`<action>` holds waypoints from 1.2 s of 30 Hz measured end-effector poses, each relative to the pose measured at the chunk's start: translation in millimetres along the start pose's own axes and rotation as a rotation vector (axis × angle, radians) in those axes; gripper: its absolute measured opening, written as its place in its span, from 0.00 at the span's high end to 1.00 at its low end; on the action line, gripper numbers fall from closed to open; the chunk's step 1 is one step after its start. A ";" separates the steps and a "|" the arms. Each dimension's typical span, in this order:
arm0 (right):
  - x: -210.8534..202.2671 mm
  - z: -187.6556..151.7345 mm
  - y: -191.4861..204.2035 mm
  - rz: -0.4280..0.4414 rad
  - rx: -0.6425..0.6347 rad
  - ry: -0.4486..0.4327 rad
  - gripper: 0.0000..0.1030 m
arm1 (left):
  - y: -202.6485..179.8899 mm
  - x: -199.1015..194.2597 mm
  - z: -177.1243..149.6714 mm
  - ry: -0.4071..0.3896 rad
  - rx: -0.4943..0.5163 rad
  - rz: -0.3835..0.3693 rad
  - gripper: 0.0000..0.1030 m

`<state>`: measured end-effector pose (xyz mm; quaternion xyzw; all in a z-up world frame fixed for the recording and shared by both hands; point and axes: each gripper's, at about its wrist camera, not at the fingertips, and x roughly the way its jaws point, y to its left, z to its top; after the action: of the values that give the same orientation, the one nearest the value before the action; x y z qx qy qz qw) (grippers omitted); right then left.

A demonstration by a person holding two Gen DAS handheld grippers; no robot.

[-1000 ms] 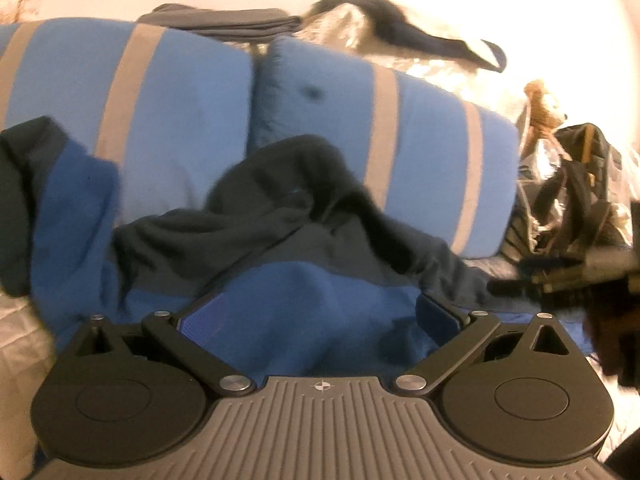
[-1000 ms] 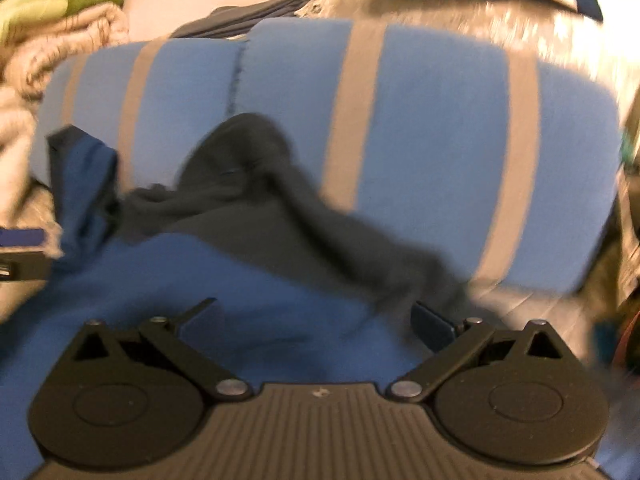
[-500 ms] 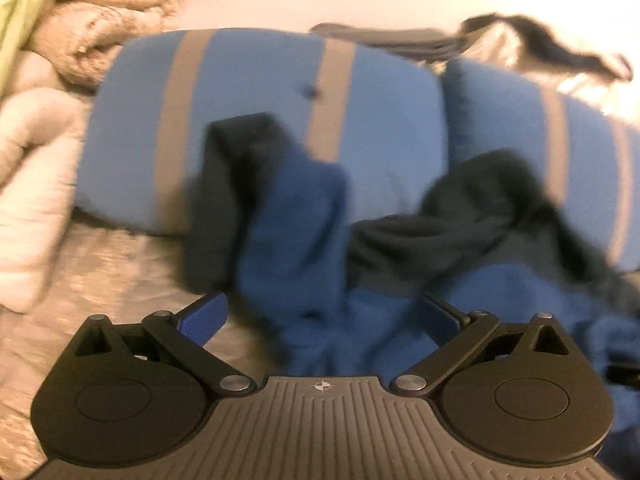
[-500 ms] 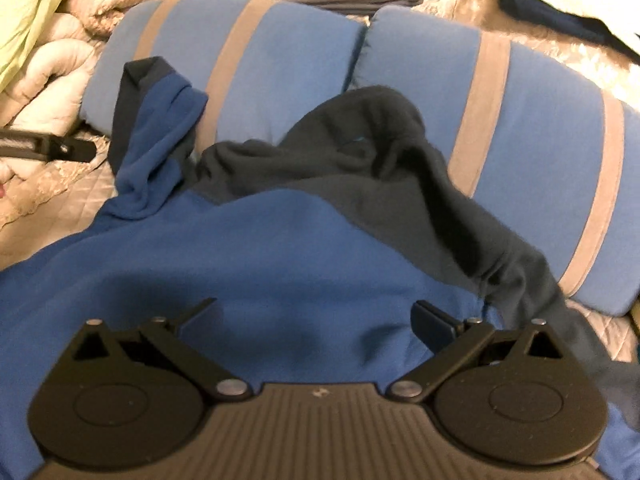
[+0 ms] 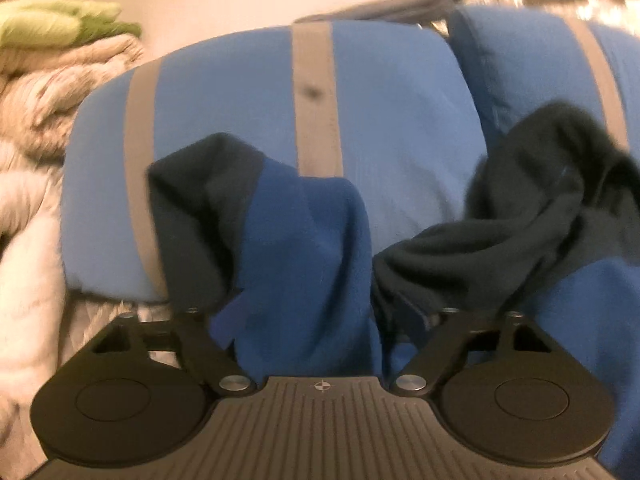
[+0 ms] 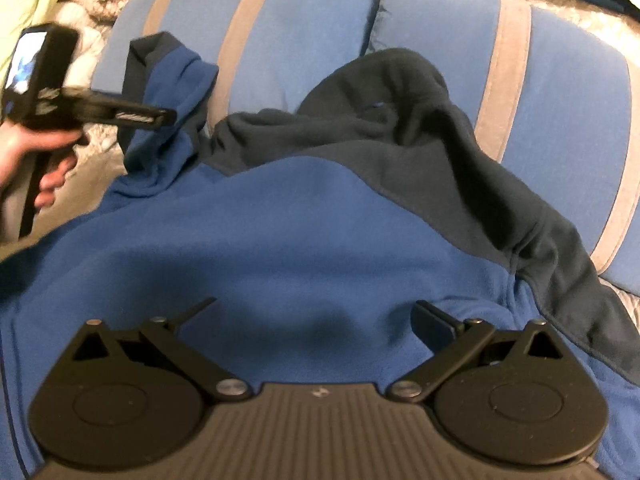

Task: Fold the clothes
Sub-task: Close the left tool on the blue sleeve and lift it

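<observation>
Blue fleece jacket (image 6: 320, 220) spread against striped cushions (image 6: 304, 24). Sleeve (image 5: 304, 248) between left gripper (image 5: 316, 320) fingers, just closing, not yet clamped. Right gripper (image 6: 316, 312) released above jacket body.

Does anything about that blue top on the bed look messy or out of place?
Yes. The blue fleece top is not lying flat: its left sleeve is flung up against the striped pillow, and its dark hood is bunched in a heap. Nothing looks torn or spilled.
</observation>
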<state>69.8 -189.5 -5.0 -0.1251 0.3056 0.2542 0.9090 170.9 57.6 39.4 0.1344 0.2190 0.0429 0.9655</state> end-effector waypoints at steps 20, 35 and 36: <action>13.1 -3.6 -2.4 0.006 -0.017 0.012 0.00 | 64.8 -32.3 -82.4 0.452 -0.131 0.066 0.92; 4.3 -3.9 3.4 0.026 -0.045 -0.012 0.00 | 92.1 -96.3 -44.9 0.165 -0.244 0.147 0.41; 2.8 -4.1 4.5 0.028 -0.048 -0.019 0.00 | 99.0 -91.7 -41.5 0.143 -0.249 0.181 0.40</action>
<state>67.2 -186.2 -10.2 -0.1402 0.2926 0.2753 0.9050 67.9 149.7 68.6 0.0297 0.2669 0.1660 0.9488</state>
